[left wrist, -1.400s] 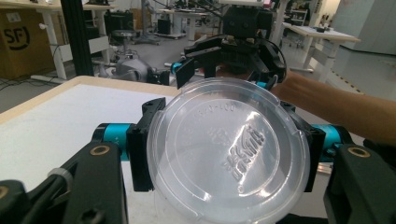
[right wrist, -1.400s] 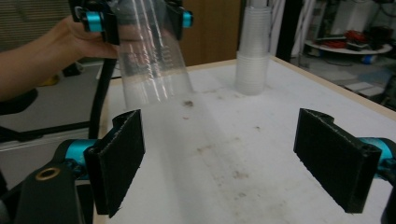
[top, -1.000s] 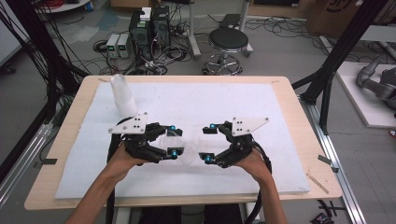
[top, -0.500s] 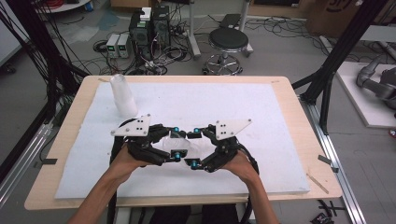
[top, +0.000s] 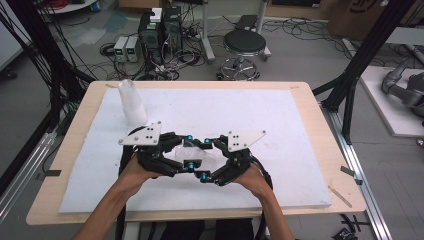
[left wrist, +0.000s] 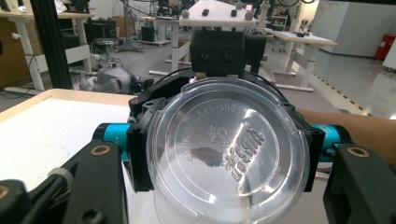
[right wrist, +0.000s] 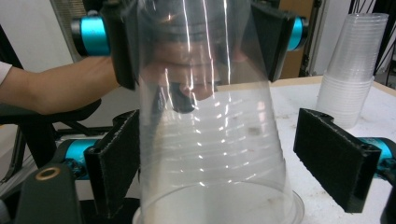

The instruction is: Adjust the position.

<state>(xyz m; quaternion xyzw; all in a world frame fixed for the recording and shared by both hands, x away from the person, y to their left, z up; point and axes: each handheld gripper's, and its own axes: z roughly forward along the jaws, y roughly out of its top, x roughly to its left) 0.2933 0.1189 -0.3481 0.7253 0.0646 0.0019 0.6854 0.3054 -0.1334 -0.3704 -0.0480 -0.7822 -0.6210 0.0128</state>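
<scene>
A clear plastic cup (top: 192,152) is held lying level above the bench (top: 320,150), its long axis running between the two hands. It is clamped near its base by the left gripper (top: 189,151), whose jaws are closed on it. In the left gripper view the cup's round embossed bottom (left wrist: 226,154) faces the camera, so the base points toward the person's left hand and the mouth toward the right. The right gripper (top: 206,159) is set around the wider mouth end: in the right gripper view its pads (right wrist: 116,168) are seen spread on either side of the cup wall (right wrist: 210,140), the far one clearly apart from it. Nothing is seen inside the cup. A stack of clear plastic cups (top: 131,101) stands upright near the far left corner of the white bench cover (top: 280,115), well apart from the grippers.
</scene>
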